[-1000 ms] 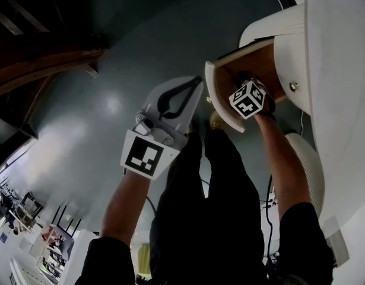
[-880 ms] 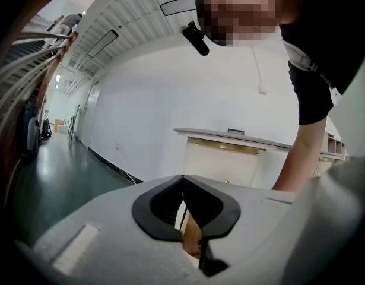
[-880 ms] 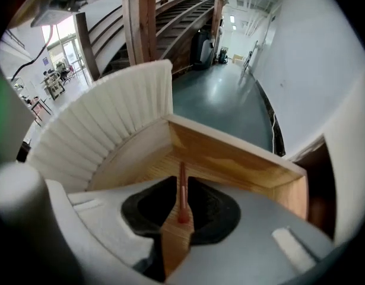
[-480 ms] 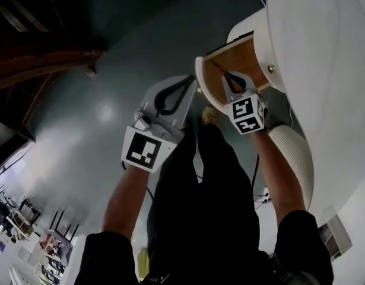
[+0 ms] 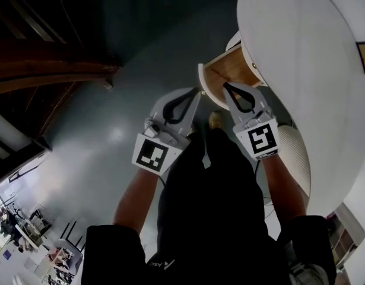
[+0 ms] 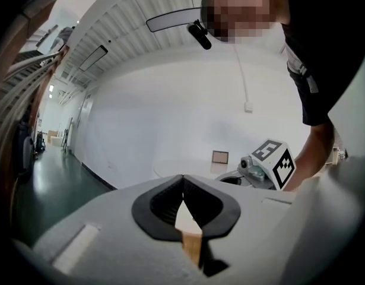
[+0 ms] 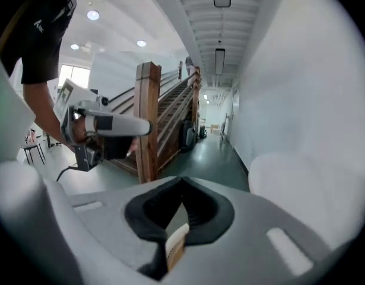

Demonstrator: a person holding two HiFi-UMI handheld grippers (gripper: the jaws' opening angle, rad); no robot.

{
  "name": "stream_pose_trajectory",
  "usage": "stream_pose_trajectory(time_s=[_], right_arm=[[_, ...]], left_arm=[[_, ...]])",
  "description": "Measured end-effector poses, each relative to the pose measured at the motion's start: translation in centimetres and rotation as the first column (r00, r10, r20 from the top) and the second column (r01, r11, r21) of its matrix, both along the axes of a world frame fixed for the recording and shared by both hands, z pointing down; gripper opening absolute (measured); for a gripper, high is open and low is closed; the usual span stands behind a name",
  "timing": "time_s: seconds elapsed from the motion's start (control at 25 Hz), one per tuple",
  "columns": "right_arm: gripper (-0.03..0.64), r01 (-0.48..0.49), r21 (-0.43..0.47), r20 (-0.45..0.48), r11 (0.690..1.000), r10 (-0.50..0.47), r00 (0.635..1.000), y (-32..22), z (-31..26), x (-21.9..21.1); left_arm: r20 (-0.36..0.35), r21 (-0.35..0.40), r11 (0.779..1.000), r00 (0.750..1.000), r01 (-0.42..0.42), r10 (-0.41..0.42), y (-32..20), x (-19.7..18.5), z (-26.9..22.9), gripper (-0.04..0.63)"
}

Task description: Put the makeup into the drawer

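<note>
The drawer [image 5: 219, 75] stands pulled out from under the white round table [image 5: 301, 58], its wooden inside showing. No makeup shows in any view. My right gripper [image 5: 225, 85] hangs just in front of the drawer's opening, jaws shut with nothing between them; in its own view the right gripper [image 7: 182, 180] has its black pads together. My left gripper [image 5: 197, 91] is beside it on the left, near the drawer's front panel. The left gripper [image 6: 183, 178] is also shut and empty. The right gripper's marker cube [image 6: 278, 162] shows in the left gripper view.
A white ribbed seat [image 5: 296, 154] stands below the table at the right. A wooden staircase [image 5: 51, 70] runs along the left, and its post [image 7: 146, 120] rises ahead of the right gripper. Dark green floor [image 5: 99, 129] spreads under both arms.
The right gripper has come up out of the drawer and its jaws have shut. Both grippers have risen and now sit side by side before the drawer.
</note>
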State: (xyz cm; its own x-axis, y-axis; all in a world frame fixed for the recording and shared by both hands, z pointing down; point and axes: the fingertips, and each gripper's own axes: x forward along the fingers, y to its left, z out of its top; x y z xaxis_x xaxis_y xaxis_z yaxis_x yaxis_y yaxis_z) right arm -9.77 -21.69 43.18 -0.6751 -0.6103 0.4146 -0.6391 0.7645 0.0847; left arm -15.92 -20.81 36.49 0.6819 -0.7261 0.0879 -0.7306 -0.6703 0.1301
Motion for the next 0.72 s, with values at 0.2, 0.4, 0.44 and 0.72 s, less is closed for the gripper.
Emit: stream_pose_trajectory(time_s=[0.2, 0.4, 0.44, 0.72], right_arm=[[0.003, -0.02, 0.079, 0.164, 0.997, 0.007, 0.986, 2.8, -9.7, -0.1], [0.003, -0.004, 0.104, 0.287, 0.995, -0.026, 0.958, 6.4, -16.2, -0.2], [0.003, -0.004, 0.105, 0.301, 0.994, -0.028, 0.953, 7.1, -17.0, 0.0], [0.003, -0.014, 0.132, 0.365, 0.991, -0.036, 0.93, 10.7, -20.6, 1.2]], left_arm=[[-0.025, 0.062, 0.998, 1.0, -0.016, 0.018, 2.6, 1.1, -6.3, 0.011], [-0.044, 0.1, 0.994, 0.998, -0.041, 0.046, 5.7, 1.7, -10.4, 0.011], [-0.046, 0.107, 0.993, 0.998, -0.046, 0.051, 6.3, 1.9, -11.0, 0.011], [-0.08, 0.139, 0.989, 0.995, -0.052, 0.063, 9.0, 2.2, -14.1, 0.011]])
